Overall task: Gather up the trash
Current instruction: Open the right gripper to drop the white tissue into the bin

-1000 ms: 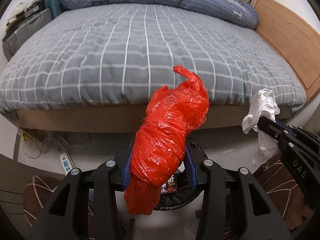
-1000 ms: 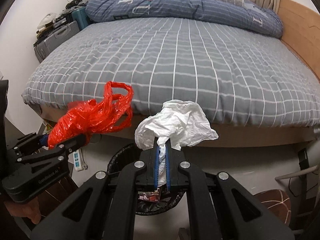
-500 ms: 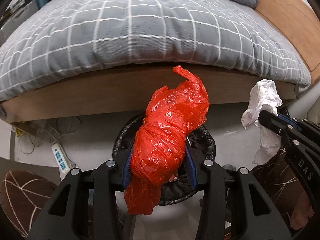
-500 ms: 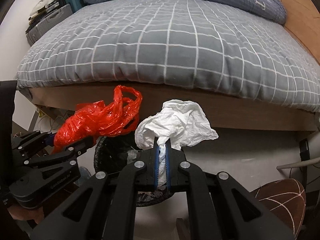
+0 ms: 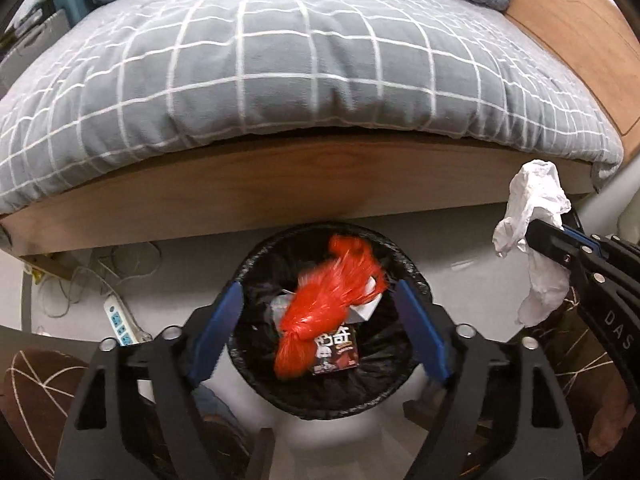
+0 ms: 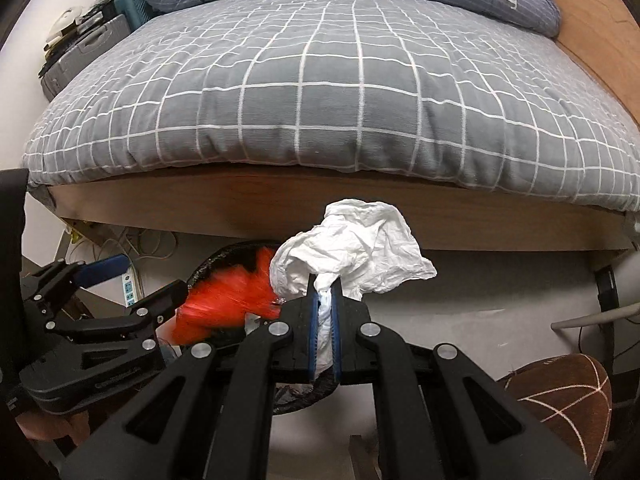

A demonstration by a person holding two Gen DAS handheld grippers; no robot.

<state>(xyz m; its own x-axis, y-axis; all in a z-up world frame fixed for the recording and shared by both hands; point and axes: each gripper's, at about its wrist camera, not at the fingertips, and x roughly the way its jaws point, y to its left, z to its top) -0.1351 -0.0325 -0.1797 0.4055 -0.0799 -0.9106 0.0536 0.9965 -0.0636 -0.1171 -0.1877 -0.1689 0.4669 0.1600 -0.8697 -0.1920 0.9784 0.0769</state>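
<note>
My left gripper [image 5: 320, 324] is open, jaws wide apart, right above a round bin lined with black plastic [image 5: 248, 264]. A crumpled red plastic bag [image 5: 324, 304], motion-blurred, is free of the jaws inside the bin's mouth, over a small dark snack packet [image 5: 336, 354]. The bag also shows blurred in the right wrist view [image 6: 228, 300]. My right gripper [image 6: 325, 328] is shut on a crumpled white tissue [image 6: 356, 252], held to the right of the bin; it also shows in the left wrist view [image 5: 536, 240].
A bed with a grey checked cover [image 5: 280, 64] and a wooden frame [image 5: 280, 188] stands just behind the bin. A white power strip [image 5: 120, 320] and cables lie on the floor at left. Brown patterned cushions [image 6: 560, 392] sit at the sides.
My left gripper has opened and let go of the red bag, which now drops into the bin. Both grippers have tilted down toward the bin. The right gripper still holds the tissue.
</note>
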